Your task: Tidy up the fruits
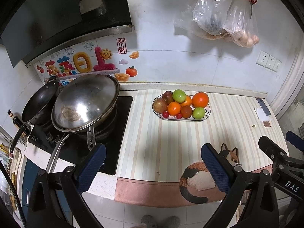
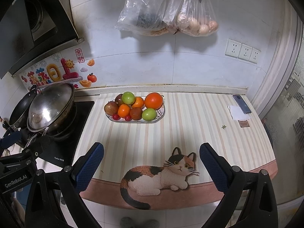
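At the far left, at about nine o'clock in both views, a stove (image 1: 114, 136) carries a dark wok (image 1: 40, 106) and a lidded steel pan (image 1: 85, 102), both well apart from the fruit and no part of the job.

Moving right, the left tongs (image 1: 153, 168) hang released over the near edge of the bench (image 2: 190, 129), jaws wide apart and holding nothing. Above them, at twelve o'clock in the left wrist view, the oval plate (image 1: 206, 115) sits on the striped mat near the back wall. It is heaped: a reddish apple (image 1: 160, 105) at its left end, a green fruit (image 1: 179, 95) on top, a small orange (image 1: 173, 108) in front, two red cherry-sized fruits (image 1: 165, 114) at the near rim, a big orange (image 1: 200, 100) at the right end and a second green fruit (image 1: 198, 112) below it.

Further right, the right tongs (image 2: 151, 168) are likewise released and empty, poised over the printed cat (image 2: 157, 176), with the plate at eleven o'clock from them. A phone (image 2: 241, 103) and a white paper (image 2: 238, 114) lie at two o'clock, clear of everything.

By the look of it, all the fruit sits on the plate and neither tool is near a piece, so the sorting appears either unstarted or already complete. No second container for the fruit is in view.
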### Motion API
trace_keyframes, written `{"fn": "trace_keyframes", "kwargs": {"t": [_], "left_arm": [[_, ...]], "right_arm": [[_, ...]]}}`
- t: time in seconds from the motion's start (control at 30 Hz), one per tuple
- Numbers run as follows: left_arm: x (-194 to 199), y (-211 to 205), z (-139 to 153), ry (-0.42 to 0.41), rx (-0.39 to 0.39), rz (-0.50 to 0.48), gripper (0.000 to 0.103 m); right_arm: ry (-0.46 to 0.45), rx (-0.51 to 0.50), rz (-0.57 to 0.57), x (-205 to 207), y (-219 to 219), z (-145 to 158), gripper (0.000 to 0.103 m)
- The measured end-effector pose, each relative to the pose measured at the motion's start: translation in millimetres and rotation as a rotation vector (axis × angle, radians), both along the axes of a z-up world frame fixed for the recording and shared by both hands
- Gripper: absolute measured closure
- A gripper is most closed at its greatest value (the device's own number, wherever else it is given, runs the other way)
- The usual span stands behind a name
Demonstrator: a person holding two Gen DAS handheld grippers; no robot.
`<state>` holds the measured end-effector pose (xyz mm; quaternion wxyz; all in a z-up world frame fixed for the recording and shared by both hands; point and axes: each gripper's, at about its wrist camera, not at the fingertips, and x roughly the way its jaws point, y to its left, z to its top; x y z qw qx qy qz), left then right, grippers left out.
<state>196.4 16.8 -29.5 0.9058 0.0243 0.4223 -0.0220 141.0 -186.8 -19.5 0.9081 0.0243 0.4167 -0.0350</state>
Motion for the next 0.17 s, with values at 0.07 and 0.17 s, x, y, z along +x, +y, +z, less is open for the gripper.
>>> {"fn": "trace_keyframes", "kwargs": {"t": [0.07, 0.17], "left_arm": [[-0.2, -0.5, -0.9, 0.002, -0.003, 0.001, 0.0], [-0.9, -0.9, -1.0, -0.002, -0.008, 0.002, 0.0]], "right_arm": [[-0.001, -0.001, 0.0, 1.3, -1.1, 0.7, 0.0], [-0.002, 0.001, 0.003, 2.6, -2.0, 1.7, 0.0]]}}
